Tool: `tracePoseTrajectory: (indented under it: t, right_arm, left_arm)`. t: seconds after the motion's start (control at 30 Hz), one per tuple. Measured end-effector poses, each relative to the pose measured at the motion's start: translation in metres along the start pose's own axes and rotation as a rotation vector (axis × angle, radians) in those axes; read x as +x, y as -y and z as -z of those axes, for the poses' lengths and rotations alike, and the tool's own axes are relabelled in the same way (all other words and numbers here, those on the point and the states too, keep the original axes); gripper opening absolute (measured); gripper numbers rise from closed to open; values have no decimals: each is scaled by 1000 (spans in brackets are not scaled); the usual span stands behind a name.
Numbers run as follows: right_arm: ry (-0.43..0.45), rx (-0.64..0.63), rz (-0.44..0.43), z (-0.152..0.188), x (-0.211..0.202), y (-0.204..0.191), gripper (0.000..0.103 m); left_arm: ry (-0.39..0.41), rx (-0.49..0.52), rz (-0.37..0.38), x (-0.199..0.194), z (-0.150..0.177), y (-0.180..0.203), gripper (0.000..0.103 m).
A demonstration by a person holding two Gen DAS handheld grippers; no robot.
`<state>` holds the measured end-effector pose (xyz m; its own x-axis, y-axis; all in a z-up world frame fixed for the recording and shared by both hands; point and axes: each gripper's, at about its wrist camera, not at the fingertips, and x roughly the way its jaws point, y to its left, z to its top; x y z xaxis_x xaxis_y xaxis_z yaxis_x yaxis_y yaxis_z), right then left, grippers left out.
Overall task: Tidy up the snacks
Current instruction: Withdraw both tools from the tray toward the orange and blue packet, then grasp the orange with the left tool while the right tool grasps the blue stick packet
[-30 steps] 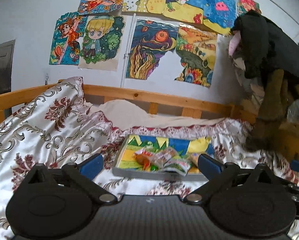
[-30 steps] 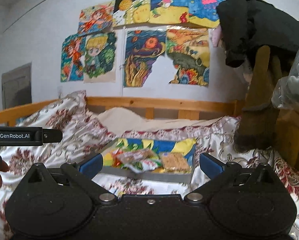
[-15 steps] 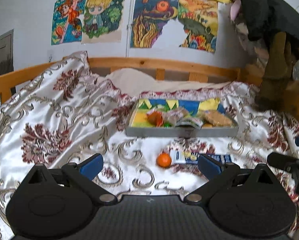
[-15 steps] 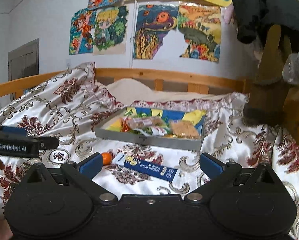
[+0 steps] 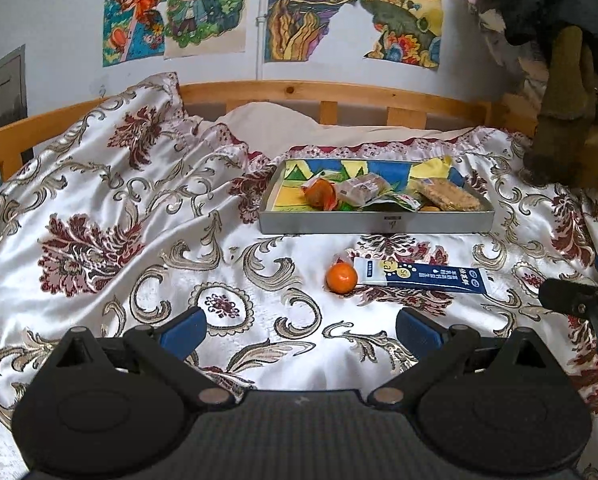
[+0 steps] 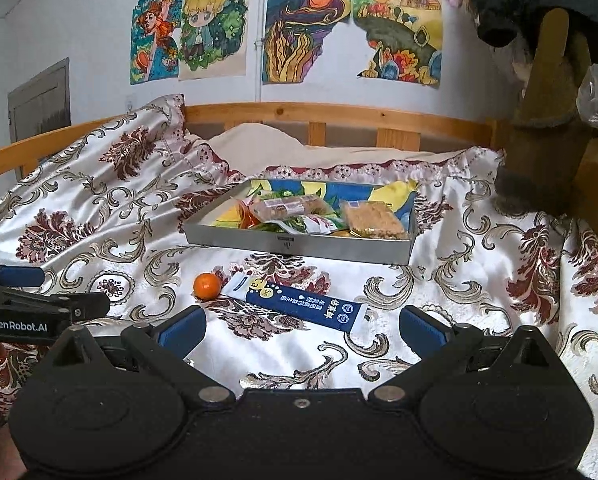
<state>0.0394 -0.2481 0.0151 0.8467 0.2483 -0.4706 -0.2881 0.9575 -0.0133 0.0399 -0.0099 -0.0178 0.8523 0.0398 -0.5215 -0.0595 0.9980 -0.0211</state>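
Ahead of both spread tongs, right tongs (image 6: 302, 330) nearer, blue sachet (image 6: 297, 304) is laid crosswise beside orange (image 6: 207, 286).

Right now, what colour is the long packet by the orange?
Dark blue with white ends, clearest in the right wrist view.

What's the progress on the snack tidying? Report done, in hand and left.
Done: several wrapped snacks, including a cracker pack, already lie in the gray tray. In hand: nothing; the left gripper and right gripper are both open and empty above the bedspread. Left: the small orange and the blue packet beside it, both on the bedspread in front of the tray.
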Motion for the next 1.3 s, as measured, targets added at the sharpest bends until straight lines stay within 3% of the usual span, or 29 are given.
tracePoseTrajectory:
  t: [0.57,0.87,1.07,1.3]
  right_arm:
    - [-39,-8,14,0,34,5,102]
    - [-21,-126,16,-11,76,7,102]
    - [-32,-164,-61,-18,111,22,102]
    - [-47,-350,-152,-11,143,28,100]
  left_arm:
    - [-7,-75,-3,35,-18,-11,103]
    - [-44,-138,-2,73,-37,-19,102]
    - [-90,-89,28,102,-44,-14,103]
    - [-202,43,115,141,-49,-3,103]
